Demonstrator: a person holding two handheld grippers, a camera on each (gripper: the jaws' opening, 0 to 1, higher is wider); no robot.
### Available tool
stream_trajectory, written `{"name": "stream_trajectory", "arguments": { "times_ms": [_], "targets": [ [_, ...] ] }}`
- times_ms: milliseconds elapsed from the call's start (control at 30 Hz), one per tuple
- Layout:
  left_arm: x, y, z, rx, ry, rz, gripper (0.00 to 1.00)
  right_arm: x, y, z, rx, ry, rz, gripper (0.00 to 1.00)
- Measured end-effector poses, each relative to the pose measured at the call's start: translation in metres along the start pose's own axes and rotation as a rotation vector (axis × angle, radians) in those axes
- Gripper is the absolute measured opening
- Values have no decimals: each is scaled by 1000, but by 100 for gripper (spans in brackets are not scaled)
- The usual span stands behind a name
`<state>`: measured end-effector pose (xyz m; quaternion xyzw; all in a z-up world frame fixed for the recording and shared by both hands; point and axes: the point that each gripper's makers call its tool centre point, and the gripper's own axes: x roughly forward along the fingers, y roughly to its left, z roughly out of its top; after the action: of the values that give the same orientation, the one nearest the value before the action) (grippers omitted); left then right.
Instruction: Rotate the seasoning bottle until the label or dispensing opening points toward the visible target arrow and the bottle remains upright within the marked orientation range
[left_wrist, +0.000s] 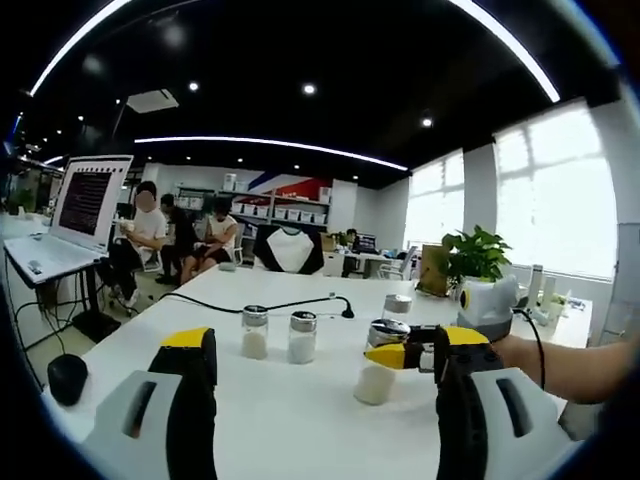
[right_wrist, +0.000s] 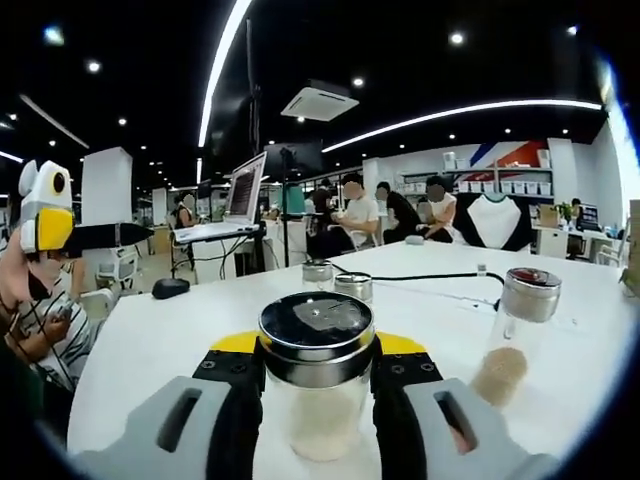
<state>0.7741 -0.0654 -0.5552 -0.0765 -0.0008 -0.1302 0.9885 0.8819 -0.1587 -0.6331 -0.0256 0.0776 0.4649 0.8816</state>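
A glass seasoning bottle (right_wrist: 317, 400) with a shiny metal lid and pale grains inside stands upright on the white table (right_wrist: 150, 340). My right gripper (right_wrist: 317, 362) is shut on it, one yellow-tipped jaw pressed against each side. The left gripper view has this bottle (left_wrist: 376, 378) at centre right, with the right gripper (left_wrist: 432, 355) reaching in from the right and clamped on it just under the lid. My left gripper (left_wrist: 325, 400) is open, its jaws wide apart above the table with nothing between them. The left gripper (right_wrist: 42, 212) also hangs at the far left of the right gripper view.
Two more small bottles (left_wrist: 255, 332) (left_wrist: 302, 337) stand side by side mid-table, and another bottle (right_wrist: 520, 330) holds brown grains. A black cable (left_wrist: 290, 303), a mouse (left_wrist: 67, 378), a laptop (left_wrist: 85, 210) and a potted plant (left_wrist: 475, 255) lie around. People sit behind.
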Motion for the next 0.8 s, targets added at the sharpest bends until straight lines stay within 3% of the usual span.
{"name": "stream_trajectory", "arguments": {
  "times_ms": [233, 800],
  "targets": [
    [-2, -1, 3, 14, 2, 0, 95, -1, -2, 0, 13, -7, -96, 40],
    [-4, -1, -1, -3, 11, 4, 95, -3, -7, 0, 26, -26, -254, 40]
  ]
}}
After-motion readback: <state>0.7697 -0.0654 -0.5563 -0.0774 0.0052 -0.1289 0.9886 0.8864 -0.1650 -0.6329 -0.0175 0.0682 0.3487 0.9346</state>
